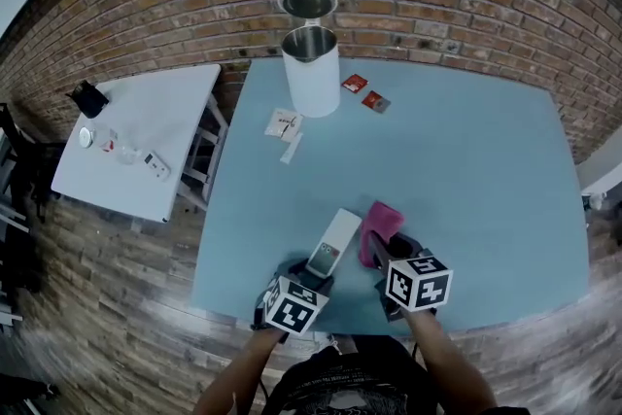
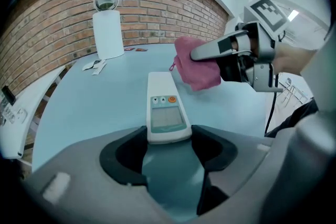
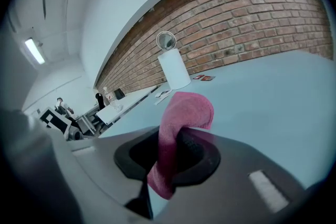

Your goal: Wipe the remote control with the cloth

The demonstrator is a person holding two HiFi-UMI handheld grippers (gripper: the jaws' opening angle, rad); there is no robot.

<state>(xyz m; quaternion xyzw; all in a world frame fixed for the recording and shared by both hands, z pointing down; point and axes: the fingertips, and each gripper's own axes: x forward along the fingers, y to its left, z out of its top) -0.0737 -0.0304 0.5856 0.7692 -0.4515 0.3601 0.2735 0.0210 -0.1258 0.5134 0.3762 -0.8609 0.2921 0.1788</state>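
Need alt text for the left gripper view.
The left tool grips the near end of a white remote control over a blue table. The right tool holds a pink cloth beside the remote's far end. A white canister stands by the brick wall.

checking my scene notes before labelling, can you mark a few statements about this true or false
1. The right gripper holds a pink cloth. True.
2. The lid of the white jug is shut. False: the lid stands open.
3. Two red packets lie beside the jug. True.
4. The remote lies next to the jug. False: the remote is at the near side, its end between the fingers of the left gripper.
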